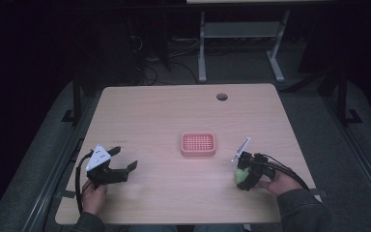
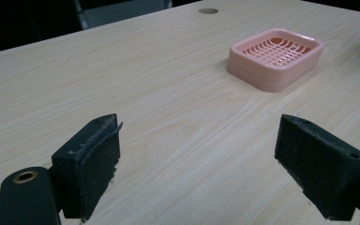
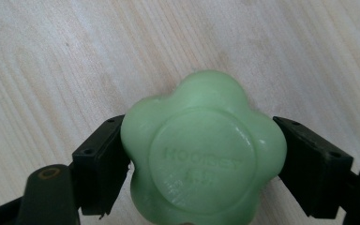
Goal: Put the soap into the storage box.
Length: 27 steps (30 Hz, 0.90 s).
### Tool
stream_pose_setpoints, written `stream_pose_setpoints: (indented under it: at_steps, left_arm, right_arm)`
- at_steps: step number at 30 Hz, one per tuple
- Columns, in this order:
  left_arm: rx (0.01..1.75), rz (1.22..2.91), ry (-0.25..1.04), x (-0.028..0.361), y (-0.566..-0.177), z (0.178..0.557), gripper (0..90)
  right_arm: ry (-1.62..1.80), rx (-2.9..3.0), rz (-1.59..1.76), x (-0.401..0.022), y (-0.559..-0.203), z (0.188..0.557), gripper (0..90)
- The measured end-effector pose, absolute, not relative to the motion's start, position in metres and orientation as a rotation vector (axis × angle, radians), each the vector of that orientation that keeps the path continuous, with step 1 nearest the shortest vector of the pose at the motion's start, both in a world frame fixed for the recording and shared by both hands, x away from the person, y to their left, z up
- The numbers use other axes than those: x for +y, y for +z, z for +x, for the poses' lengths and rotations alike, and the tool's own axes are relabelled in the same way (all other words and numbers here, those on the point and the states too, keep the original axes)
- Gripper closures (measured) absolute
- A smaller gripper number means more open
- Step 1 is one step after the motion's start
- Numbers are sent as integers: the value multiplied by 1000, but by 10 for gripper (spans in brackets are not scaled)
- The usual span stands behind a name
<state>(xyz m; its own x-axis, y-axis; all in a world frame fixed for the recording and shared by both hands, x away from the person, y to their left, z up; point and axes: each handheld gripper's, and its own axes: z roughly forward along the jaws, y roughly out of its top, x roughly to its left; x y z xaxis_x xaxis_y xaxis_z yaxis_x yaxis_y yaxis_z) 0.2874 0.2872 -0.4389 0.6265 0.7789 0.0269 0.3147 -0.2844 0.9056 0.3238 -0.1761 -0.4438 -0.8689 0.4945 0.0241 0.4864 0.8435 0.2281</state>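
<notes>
The green flower-shaped soap (image 3: pixel 201 150) sits clamped between the jaws of your right hand-held gripper (image 1: pixel 247 175), low over the bench (image 1: pixel 174 116) and apart from the pink soap dish (image 1: pixel 198 144), so the grasp looks done and the placing remains. Your left hand-held gripper (image 1: pixel 121 162) stands open and empty. The right gripper view reveals faint lettering pressed into the soap; the left gripper view shows the dish's grid floor.

Dim lab or office workroom

A plain light-wood desk (image 1: pixel 174 121) with a round cable hole (image 1: pixel 221 96) stands on grey carpet. Well beyond the fingers of both grippers, loose cables (image 1: pixel 149 67) lie on the floor beside the white metal legs of a second desk (image 1: pixel 202 48), in dark surroundings
</notes>
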Motion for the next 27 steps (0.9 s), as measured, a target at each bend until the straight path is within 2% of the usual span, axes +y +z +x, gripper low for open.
stream_pose_setpoints:
  at_steps: [27]
  left_arm:
    - [872, 1861, 589, 287, -439, 287, 141]
  right_arm:
    - [334, 2991, 799, -178, -442, 324, 245]
